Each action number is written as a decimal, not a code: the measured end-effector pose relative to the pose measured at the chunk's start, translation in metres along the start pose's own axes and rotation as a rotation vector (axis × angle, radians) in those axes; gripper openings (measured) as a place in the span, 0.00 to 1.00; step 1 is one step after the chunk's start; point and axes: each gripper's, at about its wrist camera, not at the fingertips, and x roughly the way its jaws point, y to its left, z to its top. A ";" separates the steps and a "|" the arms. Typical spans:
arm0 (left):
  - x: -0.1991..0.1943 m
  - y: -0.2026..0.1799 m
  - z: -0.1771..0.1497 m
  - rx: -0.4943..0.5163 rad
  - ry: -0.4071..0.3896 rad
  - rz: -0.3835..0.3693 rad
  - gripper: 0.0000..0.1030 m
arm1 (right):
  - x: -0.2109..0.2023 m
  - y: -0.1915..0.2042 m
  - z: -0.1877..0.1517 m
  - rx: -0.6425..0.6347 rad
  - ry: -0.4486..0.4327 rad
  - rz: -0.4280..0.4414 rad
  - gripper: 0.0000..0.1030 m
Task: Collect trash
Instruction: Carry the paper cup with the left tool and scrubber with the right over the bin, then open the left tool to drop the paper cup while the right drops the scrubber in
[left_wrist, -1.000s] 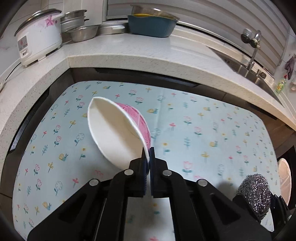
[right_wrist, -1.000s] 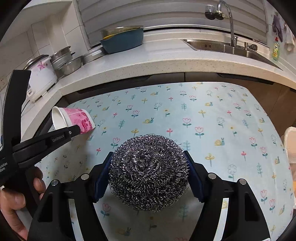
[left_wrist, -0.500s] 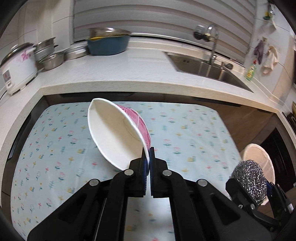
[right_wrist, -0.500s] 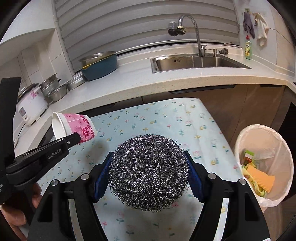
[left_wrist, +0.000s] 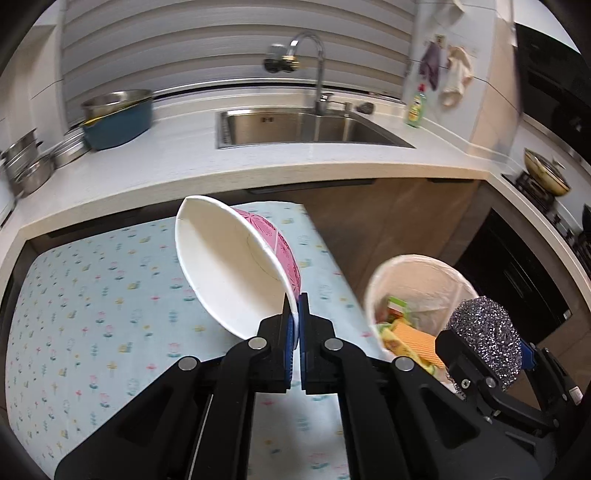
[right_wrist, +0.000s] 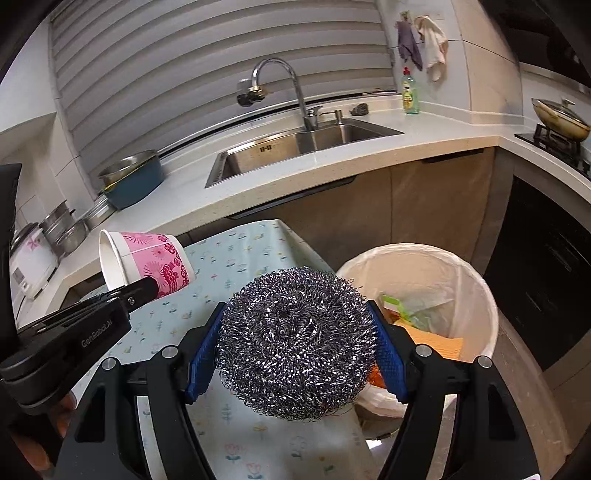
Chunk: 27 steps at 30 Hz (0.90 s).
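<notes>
Running across the far side of the scene, a pale speckled counter (right_wrist: 280, 192) is seen with a steel sink (right_wrist: 306, 147) set into it and a curved tap (right_wrist: 280, 85) rising behind the basin. Nearer and to the left, a table covered by a light blue flowered cloth (left_wrist: 92, 302) is shown, and its right edge lies just beside a bin lined with a white bag (right_wrist: 476, 291). Inside the bin, an orange piece and some green and yellow scraps are visible. To the far left on the counter, a blue basin (right_wrist: 136, 184) holding a metal bowl is placed, with stacked steel pots (right_wrist: 62, 229) beyond it. At the far right, a lidded pan (right_wrist: 561, 118) is seen on a stove, and a green soap bottle (right_wrist: 410, 94) stands right of the sink. A steel wool scrubber (right_wrist: 295, 343) is clamped between the 2 blue-padded fingers of the right gripper (right_wrist: 295, 354), and it is held above the cloth's right edge, near the left rim of the bin. A pink-patterned paper cup (left_wrist: 236, 266) is pinched by its rim in the left gripper (left_wrist: 295, 321), whose jaws are closed on the thin wall; the cup is tilted on its side above the cloth, with its open mouth turned toward the left wrist camera.
</notes>
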 end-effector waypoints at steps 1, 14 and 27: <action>0.001 -0.009 0.000 0.011 0.002 -0.011 0.02 | -0.003 -0.009 0.000 0.009 -0.003 -0.010 0.67; 0.023 -0.112 -0.005 0.162 0.060 -0.176 0.02 | -0.022 -0.104 -0.005 0.124 -0.023 -0.121 0.67; 0.048 -0.144 -0.006 0.220 0.093 -0.227 0.28 | -0.013 -0.140 -0.006 0.181 -0.020 -0.161 0.67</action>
